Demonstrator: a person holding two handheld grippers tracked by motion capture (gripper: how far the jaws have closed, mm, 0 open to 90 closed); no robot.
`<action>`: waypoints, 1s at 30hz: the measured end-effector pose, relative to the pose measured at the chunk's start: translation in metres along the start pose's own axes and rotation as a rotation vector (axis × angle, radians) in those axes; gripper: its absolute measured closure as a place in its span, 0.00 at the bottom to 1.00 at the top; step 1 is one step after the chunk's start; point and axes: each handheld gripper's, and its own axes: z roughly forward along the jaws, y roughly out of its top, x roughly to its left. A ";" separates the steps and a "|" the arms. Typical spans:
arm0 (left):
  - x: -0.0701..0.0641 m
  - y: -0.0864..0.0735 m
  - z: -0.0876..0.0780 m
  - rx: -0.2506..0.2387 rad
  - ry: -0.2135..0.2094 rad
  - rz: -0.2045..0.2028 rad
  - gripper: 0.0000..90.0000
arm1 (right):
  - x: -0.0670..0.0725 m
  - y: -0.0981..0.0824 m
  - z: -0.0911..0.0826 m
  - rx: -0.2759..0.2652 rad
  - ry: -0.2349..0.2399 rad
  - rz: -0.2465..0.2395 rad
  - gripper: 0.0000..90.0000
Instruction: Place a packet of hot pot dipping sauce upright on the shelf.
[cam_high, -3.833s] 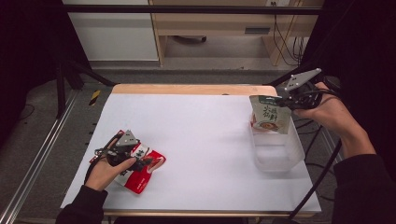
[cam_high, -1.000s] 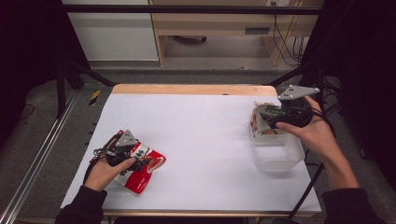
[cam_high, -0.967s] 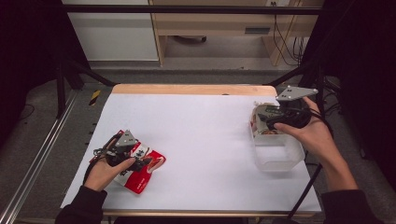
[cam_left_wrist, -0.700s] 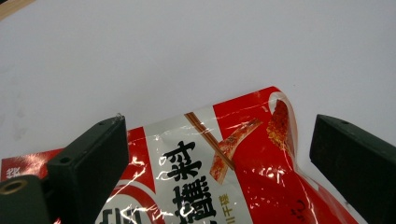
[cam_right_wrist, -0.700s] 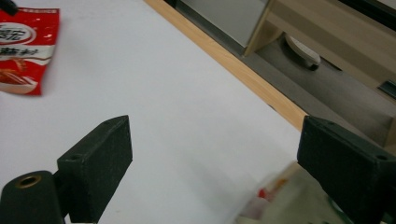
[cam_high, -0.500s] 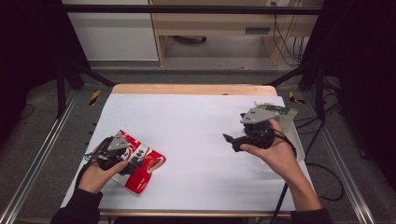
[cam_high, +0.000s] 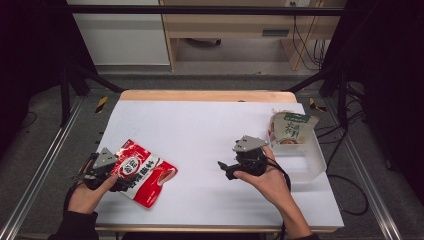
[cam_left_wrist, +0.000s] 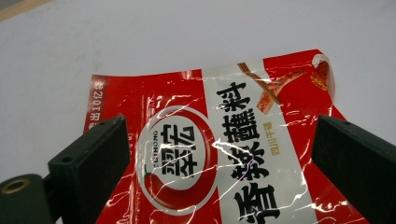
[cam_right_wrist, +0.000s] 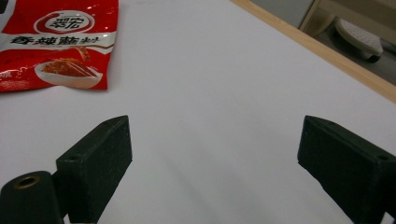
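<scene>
Red seasoning pouch (cam_high: 142, 172) at about 8 o'clock on the white tabletop (cam_high: 210, 125), lying flat, label up, corner-on to the near edge. Likely left flat so the jaws can slide over one edge. Left hand-held gripper (cam_high: 107, 172) at the pouch's 9 o'clock end, jaws spread wide apart either side of the printed face in the left gripper view (cam_left_wrist: 219, 154), nothing pinched yet; probably lined up for a grab. Right hand-held gripper (cam_high: 235, 167) near the tabletop's middle, toward 4 o'clock, jaws wide apart and empty, aimed across bare white surface toward the pouch, seen far off at 11 o'clock in the right gripper view (cam_right_wrist: 60, 44).

Clear plastic tub (cam_high: 305, 160) at 3 o'clock, just beside the right hand. Green-and-white packet (cam_high: 290, 127) standing upright inside at its far end, top poking above the rim. Rest of the tub looks empty, with room for the red pouch.
</scene>
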 end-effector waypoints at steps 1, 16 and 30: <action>0.001 -0.001 -0.002 0.001 0.005 -0.001 0.05 | 0.002 -0.002 0.002 0.000 0.001 0.006 0.11; 0.015 -0.017 -0.011 -0.016 0.059 -0.054 0.06 | 0.025 -0.030 0.019 0.042 0.009 0.018 0.12; 0.033 -0.038 -0.026 -0.054 0.093 -0.138 0.06 | 0.020 -0.044 0.016 0.042 -0.006 0.066 0.12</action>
